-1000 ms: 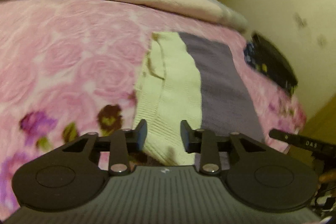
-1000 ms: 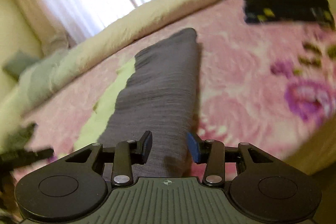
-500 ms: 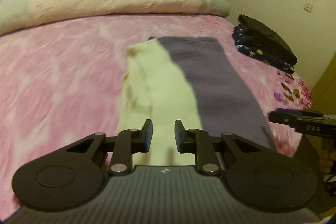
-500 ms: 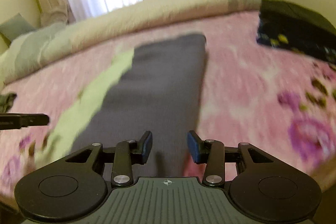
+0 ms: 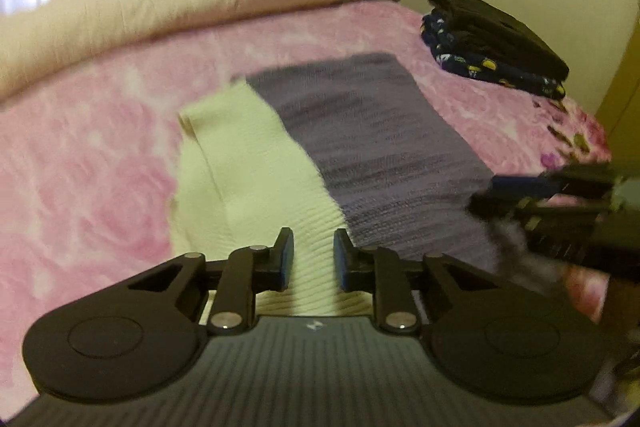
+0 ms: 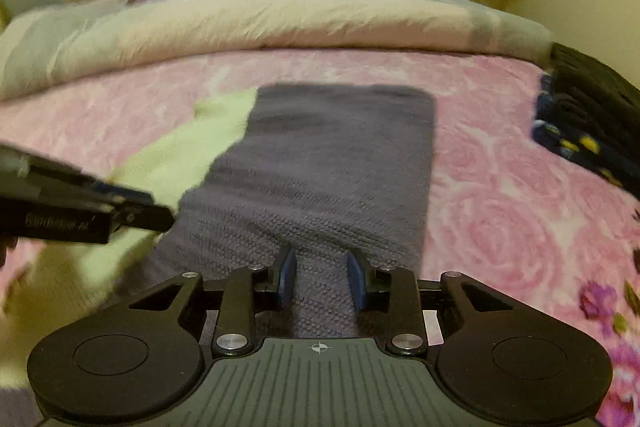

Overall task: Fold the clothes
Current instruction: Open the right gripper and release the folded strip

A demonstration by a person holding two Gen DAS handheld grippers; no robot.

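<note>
A knit garment lies lengthwise on the pink floral bed, half pale yellow (image 5: 248, 163) and half grey-purple (image 5: 384, 147). My left gripper (image 5: 311, 259) has its jaws around the near edge of the yellow part, with fabric between the fingers and a gap still showing. My right gripper (image 6: 320, 275) has its jaws around the near edge of the grey-purple part (image 6: 332, 163), which lifts slightly into the fingers. Each gripper shows in the other's view: the right one (image 5: 560, 203) and the left one (image 6: 80, 211).
A stack of folded dark clothes (image 5: 496, 39) sits at the bed's right side, also in the right wrist view (image 6: 592, 115). A rolled beige duvet (image 6: 280, 23) runs along the far edge under the curtained window. The bed's right edge is near the wall.
Both grippers have moved in over the garment's near edge and closer together. The left jaws narrowed around the yellow fabric. The grey-purple edge now rises between the right fingers.
</note>
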